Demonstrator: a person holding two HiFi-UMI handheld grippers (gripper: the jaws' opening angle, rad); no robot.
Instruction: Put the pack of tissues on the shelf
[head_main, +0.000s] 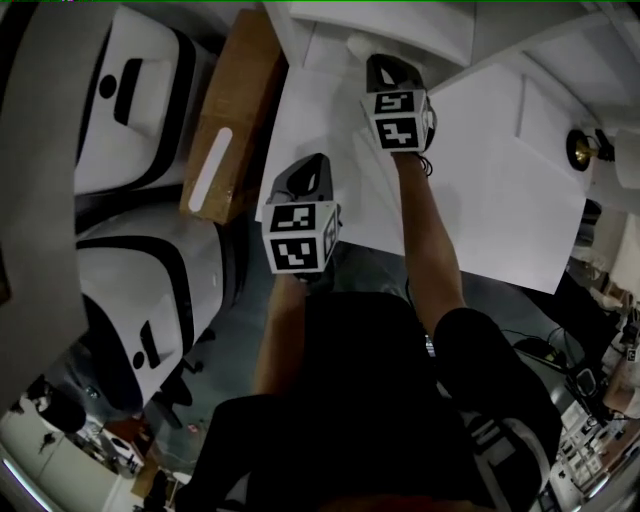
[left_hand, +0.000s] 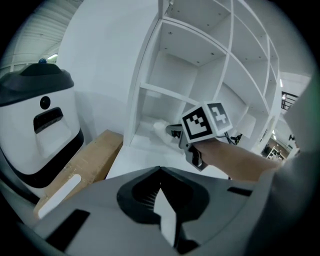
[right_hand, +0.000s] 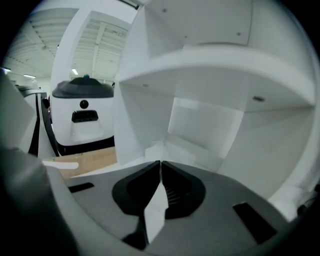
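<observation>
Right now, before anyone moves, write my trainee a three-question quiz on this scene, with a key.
1. True or false: the right gripper has its jaws wide apart.
2. In the left gripper view, what lies left of the white shelf unit? A) a brown cardboard box B) a red bucket C) a folded towel
3. Which is nearer the white pack in the shelf's lowest compartment: the left gripper or the right?
Key: 1 false, the jaws are together with nothing between them; 2 A; 3 the right.
</observation>
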